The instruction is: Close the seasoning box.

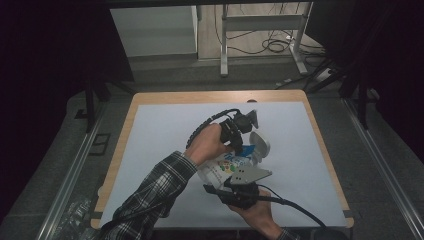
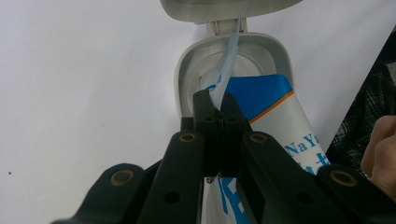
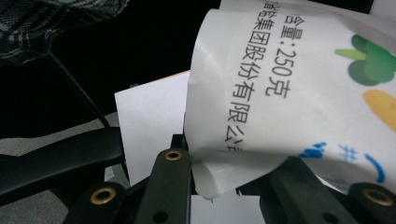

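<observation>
Wipe (image 2: 224,77) pinched, tip hidden | pack (image 3: 299,93) edge clamped, cropped

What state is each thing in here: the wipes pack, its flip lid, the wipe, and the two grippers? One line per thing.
wipes pack: lying on the table, gripped at its near end.
flip lid: swung open.
wipe: partly pulled out of the opening, pinched.
left gripper: shut on the wipe.
right gripper: shut on the wipes pack's edge.
table: covered with a white sheet.
</observation>
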